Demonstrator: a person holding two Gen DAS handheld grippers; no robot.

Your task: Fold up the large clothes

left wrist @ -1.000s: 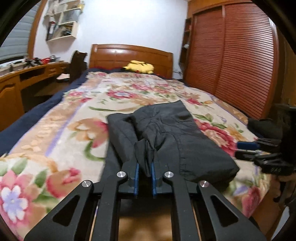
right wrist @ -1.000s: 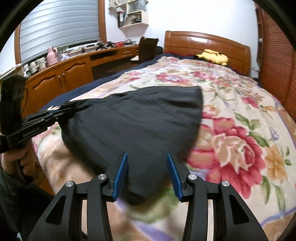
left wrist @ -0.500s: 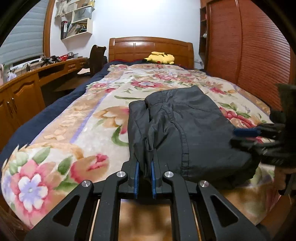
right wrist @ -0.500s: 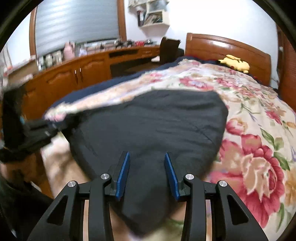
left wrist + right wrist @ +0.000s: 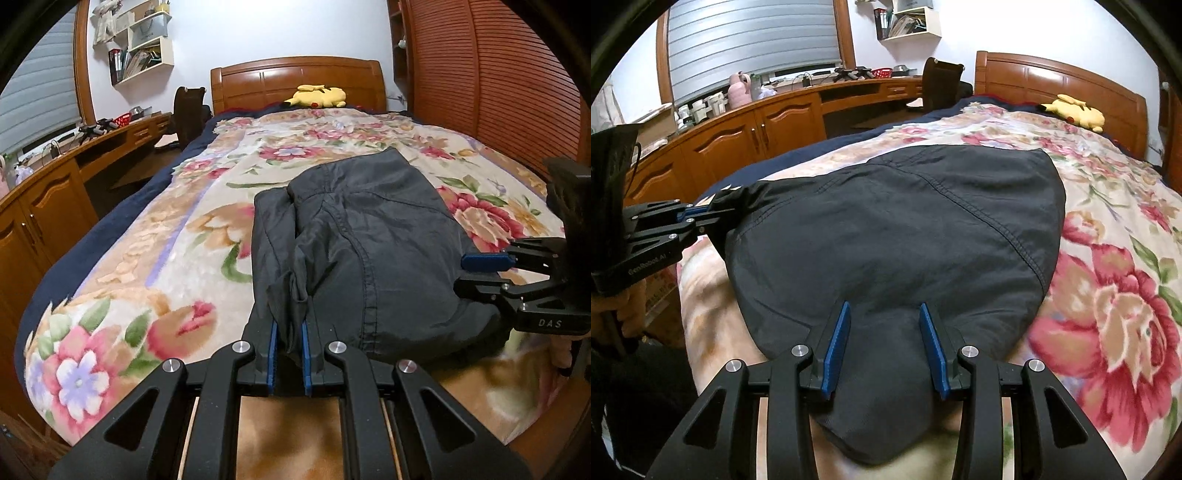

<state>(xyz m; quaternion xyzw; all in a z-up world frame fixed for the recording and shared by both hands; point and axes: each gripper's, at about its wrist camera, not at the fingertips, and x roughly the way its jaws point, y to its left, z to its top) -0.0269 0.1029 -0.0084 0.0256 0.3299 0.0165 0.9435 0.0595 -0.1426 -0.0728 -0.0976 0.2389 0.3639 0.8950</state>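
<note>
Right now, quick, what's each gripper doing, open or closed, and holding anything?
Left gripper: closed, pinching a bunched edge of the dark garment.
Right gripper: open, jaws straddling the garment's near end, not gripping.

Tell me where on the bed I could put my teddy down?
The floral blanket is bare between the dark garment and the navy edge, and also between the garment and the yellow plush toy. The near end is crowded: both grippers work there.
</note>
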